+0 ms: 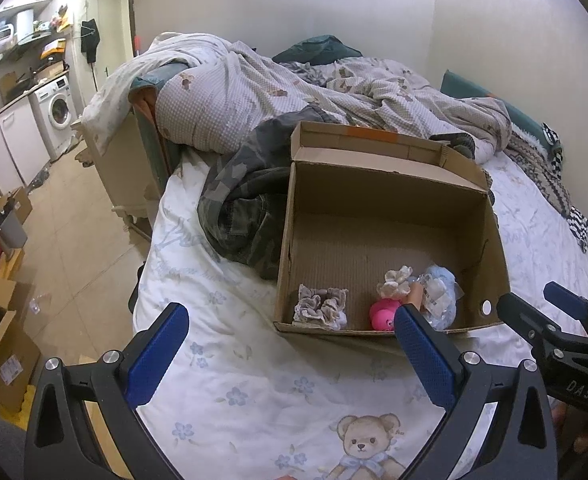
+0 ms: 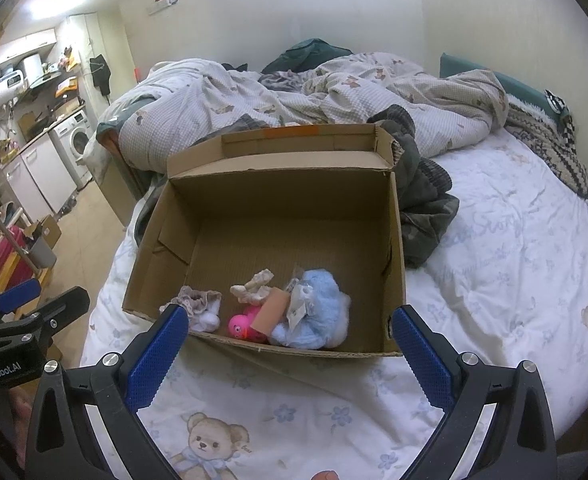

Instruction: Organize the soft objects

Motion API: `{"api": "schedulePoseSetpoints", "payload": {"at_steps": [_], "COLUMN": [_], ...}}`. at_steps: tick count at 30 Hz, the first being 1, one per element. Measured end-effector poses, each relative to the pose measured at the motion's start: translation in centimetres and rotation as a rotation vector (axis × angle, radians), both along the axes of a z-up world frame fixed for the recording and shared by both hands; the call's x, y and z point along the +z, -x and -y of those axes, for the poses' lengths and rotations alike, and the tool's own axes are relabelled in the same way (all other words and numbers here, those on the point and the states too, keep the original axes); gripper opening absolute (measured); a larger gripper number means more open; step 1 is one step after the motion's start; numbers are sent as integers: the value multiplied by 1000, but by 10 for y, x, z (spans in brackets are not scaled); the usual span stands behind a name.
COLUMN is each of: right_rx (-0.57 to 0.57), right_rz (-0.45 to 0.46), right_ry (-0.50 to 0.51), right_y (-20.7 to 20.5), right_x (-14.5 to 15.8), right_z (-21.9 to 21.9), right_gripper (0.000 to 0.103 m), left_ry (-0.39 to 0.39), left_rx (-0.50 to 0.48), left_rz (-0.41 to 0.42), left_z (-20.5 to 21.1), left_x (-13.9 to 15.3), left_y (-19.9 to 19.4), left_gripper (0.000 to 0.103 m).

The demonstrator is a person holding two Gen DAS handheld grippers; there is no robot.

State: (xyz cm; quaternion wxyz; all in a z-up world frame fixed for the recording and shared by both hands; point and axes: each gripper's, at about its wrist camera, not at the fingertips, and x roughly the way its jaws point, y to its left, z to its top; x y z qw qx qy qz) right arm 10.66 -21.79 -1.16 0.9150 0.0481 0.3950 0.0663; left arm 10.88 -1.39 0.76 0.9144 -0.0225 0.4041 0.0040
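An open cardboard box (image 1: 378,184) (image 2: 278,176) stands on the bed. Along its near wall lie a beige scrunchie (image 1: 320,305) (image 2: 199,299), a cream scrunchie (image 1: 395,282) (image 2: 254,286), a pink toy (image 1: 383,314) (image 2: 244,327) and a light blue plush in clear wrap (image 1: 440,292) (image 2: 321,312). My left gripper (image 1: 290,350) is open and empty, just in front of the box. My right gripper (image 2: 290,350) is open and empty, also just in front of the box. Each gripper shows at the edge of the other's view.
A camouflage garment (image 1: 240,200) (image 2: 422,204) lies against the box. A crumpled duvet (image 1: 294,88) fills the far half of the bed. The white sheet with a bear print (image 1: 230,360) lies under the grippers. The floor, cartons and a washing machine (image 1: 56,110) are to the left.
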Motion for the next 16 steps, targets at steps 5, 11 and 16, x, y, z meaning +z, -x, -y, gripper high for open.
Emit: {"api": "schedulePoseSetpoints", "payload": {"at_steps": [5,11,16], "right_rx": [1,0,0], "right_rz": [0,-1,0], "right_ry": [2,3,2], "right_y": [0,0,0], "right_x": [0,0,0], "right_z": [0,0,0], "right_gripper": [103,103,103], "left_ry": [2,2,19], "left_rx": [1,1,-2], "left_rz": [-2,-2,-6], "left_z": [0,0,-1], "left_x": [-1,0,-2], "left_y": [0,0,0], "left_gripper": [102,102,102]}}
